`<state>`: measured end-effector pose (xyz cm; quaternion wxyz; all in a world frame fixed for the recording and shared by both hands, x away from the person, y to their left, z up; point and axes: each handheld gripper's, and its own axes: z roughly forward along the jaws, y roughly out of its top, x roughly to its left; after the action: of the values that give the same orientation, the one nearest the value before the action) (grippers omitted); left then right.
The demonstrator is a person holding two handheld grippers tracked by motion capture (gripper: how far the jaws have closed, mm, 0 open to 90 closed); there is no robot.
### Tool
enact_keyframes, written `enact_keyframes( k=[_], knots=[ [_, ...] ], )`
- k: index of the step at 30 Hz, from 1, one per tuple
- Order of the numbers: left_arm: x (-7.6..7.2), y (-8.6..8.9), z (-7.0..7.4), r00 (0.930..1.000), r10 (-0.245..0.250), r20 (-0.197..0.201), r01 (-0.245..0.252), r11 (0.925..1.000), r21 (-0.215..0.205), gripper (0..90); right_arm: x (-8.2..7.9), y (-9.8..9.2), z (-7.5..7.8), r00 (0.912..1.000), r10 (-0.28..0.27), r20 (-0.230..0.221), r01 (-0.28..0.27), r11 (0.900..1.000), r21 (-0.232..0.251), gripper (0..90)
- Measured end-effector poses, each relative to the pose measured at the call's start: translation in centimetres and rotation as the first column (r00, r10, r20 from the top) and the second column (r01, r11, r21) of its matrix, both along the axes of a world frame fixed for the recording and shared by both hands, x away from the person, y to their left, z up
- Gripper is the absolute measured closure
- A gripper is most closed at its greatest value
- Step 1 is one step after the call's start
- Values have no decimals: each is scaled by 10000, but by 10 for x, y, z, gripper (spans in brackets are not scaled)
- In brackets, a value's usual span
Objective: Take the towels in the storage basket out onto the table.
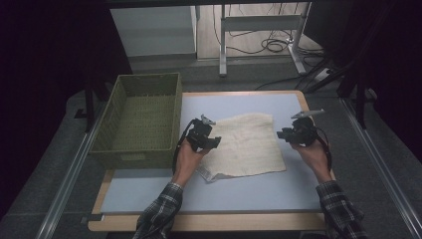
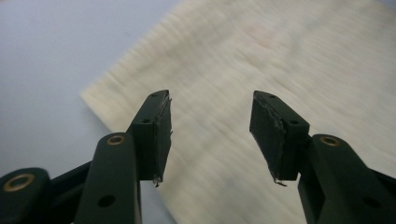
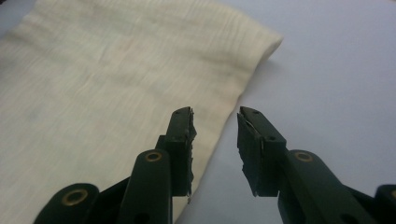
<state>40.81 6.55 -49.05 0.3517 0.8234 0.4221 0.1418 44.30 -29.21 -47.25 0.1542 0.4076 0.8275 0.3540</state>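
A cream folded cloth [image 1: 246, 144] lies flat on the pale blue mat [image 1: 224, 194]. My left gripper [image 1: 217, 142] hovers at the cloth's left edge, pointing right. In the left gripper view the jaws of that gripper [image 2: 210, 135] stand open above the cloth [image 2: 280, 56], with nothing between the pads; the picture is blurred. My right gripper [image 1: 281, 134] hangs at the cloth's right edge, pointing left. Seen in the right gripper view, this gripper [image 3: 215, 144] is open just over the edge of the cloth [image 3: 116, 70], holding nothing.
A green woven basket [image 1: 134, 159] stands at the left of the table, close beside the left hand. Bare mat stretches in front of the cloth. Desk legs and cables [image 1: 271, 45] are on the floor beyond the far edge.
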Motion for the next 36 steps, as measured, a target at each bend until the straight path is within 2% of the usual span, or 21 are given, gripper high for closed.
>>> enact_keyframes(
  k=[1, 3, 6, 7, 8, 11, 12, 13, 18, 20, 21, 23, 25, 27, 28, 29, 30, 31, 32, 34, 36],
  knots=[
    [0, 0, 0, 10000, 0, 0, 0, 10000, 0, 485, 0, 0, 0, 10000, 0, 0, 0, 10000, 0, 656],
    [-11, 1, -2, 9996, -265, -127, 264, 9996, -105, 485, -9, -2, -5, 9998, 91, -159, -92, 9999, -50, 657],
    [-30, 4, -4, 9977, -631, -243, 631, 9980, -12, 485, -24, -6, -11, 9986, 325, -408, -324, 9995, 25, 673],
    [-34, 6, -4, 9974, -663, -270, 663, 9978, -17, 485, -34, -7, -15, 9976, 440, -528, -435, 9990, 115, 682],
    [-39, 7, -4, 9973, -682, -271, 680, 9977, -64, 485, -34, -7, -15, 9976, 440, -528, -435, 9990, 115, 682],
    [-61, 13, -7, 9953, -931, -268, 931, 9957, -23, 486, -51, -8, -21, 9956, 662, -668, -652, 9977, 168, 683],
    [-61, 13, -7, 9953, -931, -268, 931, 9957, -23, 486, -51, -8, -21, 9956, 662, -668, -652, 9977, 168, 683],
    [-67, 15, -8, 9950, -969, -259, 967, 9953, -57, 486, -60, -8, -23, 9943, 787, -717, -776, 9968, 187, 683],
    [-88, 24, -14, 9913, -1236, -452, 1214, 9914, -483, 485, -71, -8, -26, 9921, 968, -792, -947, 9951, 300, 682],
    [-92, 27, -19, 9906, -1267, -518, 1235, 9905, -598, 474, -75, -9, -28, 9921, 974, -785, -946, 9948, 388, 675],
    [-96, 29, -25, 9894, -1336, -563, 1304, 9898, -572, 469, -76, -9, -31, 9924, 924, -814, -895, 9953, 382, 654],
    [-98, 30, -28, 9892, -1359, -545, 1330, 9896, -541, 462, -77, -9, -33, 9929, 869, -816, -846, 9960, 302, 639],
    [-100, 31, -34, 9891, -1387, -492, 1365, 9896, -456, 460, -77, -9, -37, 9941, 763, -766, -769, 9970, -48, 605],
    [-100, 28, -38, 9894, -1383, -440, 1373, 9902, -252, 459, -78, -8, -41, 9939, 746, -808, -760, 9970, -140, 610],
    [-100, 27, -40, 9890, -1410, -457, 1403, 9899, -179, 464, -81, -7, -42, 9958, 648, -649, -661, 9976, -182, 625],
    [-99, 24, -42, 9884, -1434, -499, 1436, 9896, 3, 482, -82, -6, -43, 9967, 575, -568, -591, 9979, -276, 659],
    [-100, 21, -43, 9896, -1418, -241, 1424, 9895, 237, 508, -84, -5, -43, 9973, 556, -470, -575, 9976, -392, 711],
    [-100, 20, -43, 9902, -1394, -116, 1398, 9893, 406, 567, -85, -5, -43, 9966, 619, -537, -636, 9975, -293, 765],
    [-100, 18, -42, 9909, -1341, -143, 1346, 9900, 423, 617, -86, -5, -44, 9962, 670, -560, -679, 9976, -145, 806],
    [-99, 18, -41, 9909, -1338, -114, 1343, 9894, 554, 786, -87, -6, -44, 9949, 751, -668, -749, 9972, 64, 854],
    [-98, 20, -40, 9892, -1453, -198, 1461, 9881, 478, 841, -89, -6, -42, 9943, 788, -720, -793, 9968, -43, 861]
  ],
)
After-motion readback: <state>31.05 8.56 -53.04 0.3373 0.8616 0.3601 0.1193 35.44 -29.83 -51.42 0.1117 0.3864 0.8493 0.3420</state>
